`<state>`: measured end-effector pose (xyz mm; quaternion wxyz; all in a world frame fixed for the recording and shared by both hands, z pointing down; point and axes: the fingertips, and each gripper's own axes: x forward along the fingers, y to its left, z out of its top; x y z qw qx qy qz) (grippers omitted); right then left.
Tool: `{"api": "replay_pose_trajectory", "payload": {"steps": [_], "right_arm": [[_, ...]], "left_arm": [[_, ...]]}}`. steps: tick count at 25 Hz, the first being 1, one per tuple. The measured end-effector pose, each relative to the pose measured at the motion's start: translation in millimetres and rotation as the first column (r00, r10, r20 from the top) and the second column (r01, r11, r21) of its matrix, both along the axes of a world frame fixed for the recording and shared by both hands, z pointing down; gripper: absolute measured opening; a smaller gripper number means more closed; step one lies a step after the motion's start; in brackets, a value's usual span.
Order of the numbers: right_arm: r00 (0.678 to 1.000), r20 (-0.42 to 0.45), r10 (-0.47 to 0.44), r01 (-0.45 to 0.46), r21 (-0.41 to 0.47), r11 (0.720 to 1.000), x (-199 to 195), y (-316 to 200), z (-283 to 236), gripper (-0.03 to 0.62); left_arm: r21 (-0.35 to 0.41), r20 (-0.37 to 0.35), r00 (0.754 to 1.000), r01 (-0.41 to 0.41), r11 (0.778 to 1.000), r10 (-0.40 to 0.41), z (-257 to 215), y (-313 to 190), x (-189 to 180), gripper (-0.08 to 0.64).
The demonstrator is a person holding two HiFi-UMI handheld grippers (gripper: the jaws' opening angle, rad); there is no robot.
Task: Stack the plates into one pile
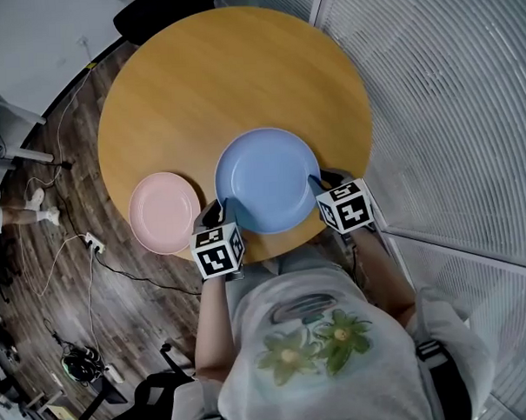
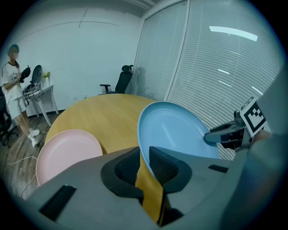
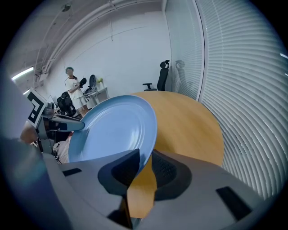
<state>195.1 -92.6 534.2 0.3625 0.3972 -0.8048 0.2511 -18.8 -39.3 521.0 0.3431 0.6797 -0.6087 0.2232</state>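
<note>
Head view: a person with a gripper in each hand holds a blue plate [image 1: 266,178] over the near edge of a round wooden table [image 1: 205,77]. The left gripper [image 1: 221,208] grips the plate's rim at about 8 o'clock and the right gripper [image 1: 319,185] grips it at about 4 o'clock. Each gripper view shows its two jaws narrowed onto the thin rim, with the pads pressing on both faces. From the grippers, the plate is tilted and clear of the tabletop, its hollow bare. A pink plate [image 1: 163,212] lies flat on the table at 9 o'clock from the blue one, just beside it with rims apart, near the table's edge at 8 o'clock. Its hollow shows only its own surface. An office chair [image 2: 120,81] stands beyond the table's far side.
</note>
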Motion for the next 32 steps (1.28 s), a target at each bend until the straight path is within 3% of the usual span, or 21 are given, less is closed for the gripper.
{"api": "replay_pose_trajectory", "payload": {"steps": [6,17,28,32], "right_arm": [[1.0,-0.01,0.016,-0.016,-0.01,1.0,-29,4,2,0.103],[1.0,-0.007,-0.009,0.009,-0.016,1.0,-119,19,1,0.103],[0.997,0.005,-0.075,0.075,-0.024,0.997,-236,36,8,0.103],[0.996,0.013,-0.084,0.084,-0.022,0.996,-284,46,18,0.103]], "left_arm": [[-0.008,-0.003,1.0,-0.023,1.0,0.023,-1,5,-29,0.08],[-0.019,0.013,1.0,0.0,1.0,0.001,-3,22,-118,0.08],[-0.036,0.023,0.997,0.071,0.997,-0.071,4,48,-233,0.08],[-0.048,0.041,0.997,0.062,0.997,-0.06,14,61,-279,0.08]]}}
